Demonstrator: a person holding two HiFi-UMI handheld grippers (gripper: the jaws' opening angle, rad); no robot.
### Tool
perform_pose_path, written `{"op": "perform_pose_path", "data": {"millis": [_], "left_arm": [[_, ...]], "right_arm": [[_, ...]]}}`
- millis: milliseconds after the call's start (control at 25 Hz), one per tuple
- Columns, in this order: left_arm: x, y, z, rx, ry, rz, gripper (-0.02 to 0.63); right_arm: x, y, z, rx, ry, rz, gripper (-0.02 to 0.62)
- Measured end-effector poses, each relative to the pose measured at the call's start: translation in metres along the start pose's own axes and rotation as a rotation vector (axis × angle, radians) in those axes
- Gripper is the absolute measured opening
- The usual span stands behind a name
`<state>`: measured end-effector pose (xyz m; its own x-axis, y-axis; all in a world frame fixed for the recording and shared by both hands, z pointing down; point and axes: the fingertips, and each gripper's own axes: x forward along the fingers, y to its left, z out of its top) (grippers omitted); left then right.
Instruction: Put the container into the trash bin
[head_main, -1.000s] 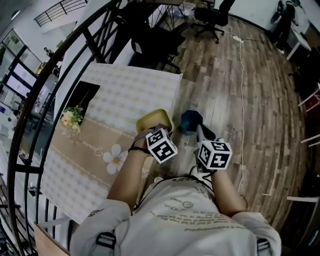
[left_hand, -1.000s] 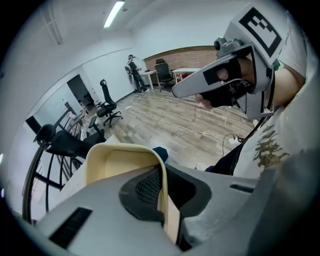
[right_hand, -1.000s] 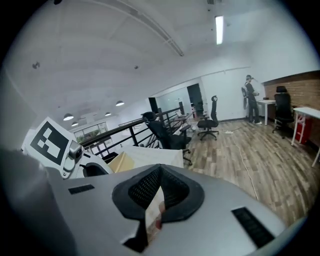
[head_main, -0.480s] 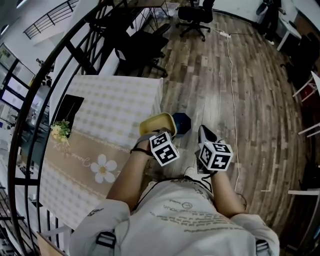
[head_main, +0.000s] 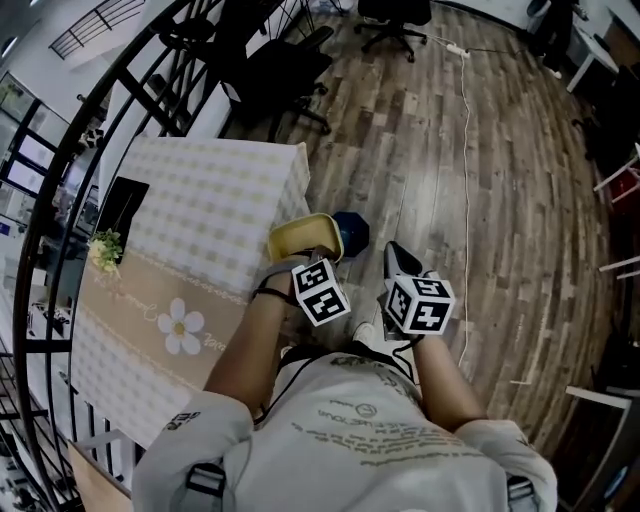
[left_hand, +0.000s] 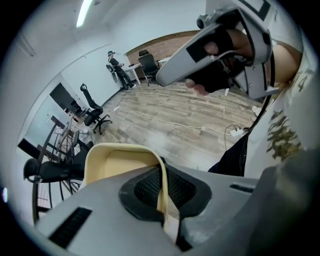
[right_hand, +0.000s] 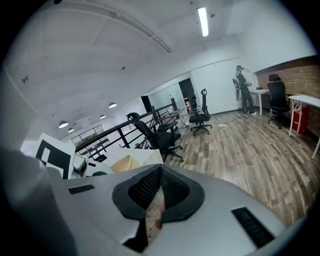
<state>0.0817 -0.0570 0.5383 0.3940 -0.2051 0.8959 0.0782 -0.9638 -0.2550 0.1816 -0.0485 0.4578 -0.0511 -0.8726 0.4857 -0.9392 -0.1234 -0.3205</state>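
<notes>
My left gripper is shut on the near wall of a pale yellow, open container, which hangs in the air just past the table's corner. In the left gripper view that wall is pinched between the black pads. A dark blue trash bin stands on the wooden floor right behind the container and is partly hidden by it. To the right of the bin, my right gripper is shut with nothing between its pads. The container shows again at the lower left of the right gripper view.
A table with a checked cloth and a bunch of flowers stands to the left. A black railing curves round it. Office chairs stand further off, and a white cable runs across the floor. A person stands far away.
Both grippers and the container have moved off the table's edge towards the blue bin. The bin is now partly covered by the container. Neither grip has changed.
</notes>
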Motion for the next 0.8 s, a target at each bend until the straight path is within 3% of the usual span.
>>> {"op": "perform_pose_path", "data": {"millis": [80, 200, 560, 680, 800], "left_arm": [[0.019, 0.002, -0.003, 0.027, 0.037, 0.020, 0.011], [0.047, -0.001, -0.008, 0.049, 0.074, -0.015, 0.011], [0.148, 0.039, -0.024, 0.111, 0.084, -0.051, 0.011], [0.189, 0.049, -0.035, 0.132, 0.072, -0.106, 0.011], [0.245, 0.020, -0.041, 0.180, 0.101, -0.181, 0.011]], "right_arm": [[0.009, -0.007, -0.001, -0.013, 0.018, 0.016, 0.002], [0.025, -0.020, -0.005, -0.010, 0.044, 0.028, 0.002], [0.107, -0.051, -0.039, 0.023, 0.148, 0.008, 0.002], [0.144, -0.055, -0.053, 0.020, 0.187, -0.003, 0.002], [0.162, -0.083, -0.086, 0.058, 0.224, -0.014, 0.002]]}}
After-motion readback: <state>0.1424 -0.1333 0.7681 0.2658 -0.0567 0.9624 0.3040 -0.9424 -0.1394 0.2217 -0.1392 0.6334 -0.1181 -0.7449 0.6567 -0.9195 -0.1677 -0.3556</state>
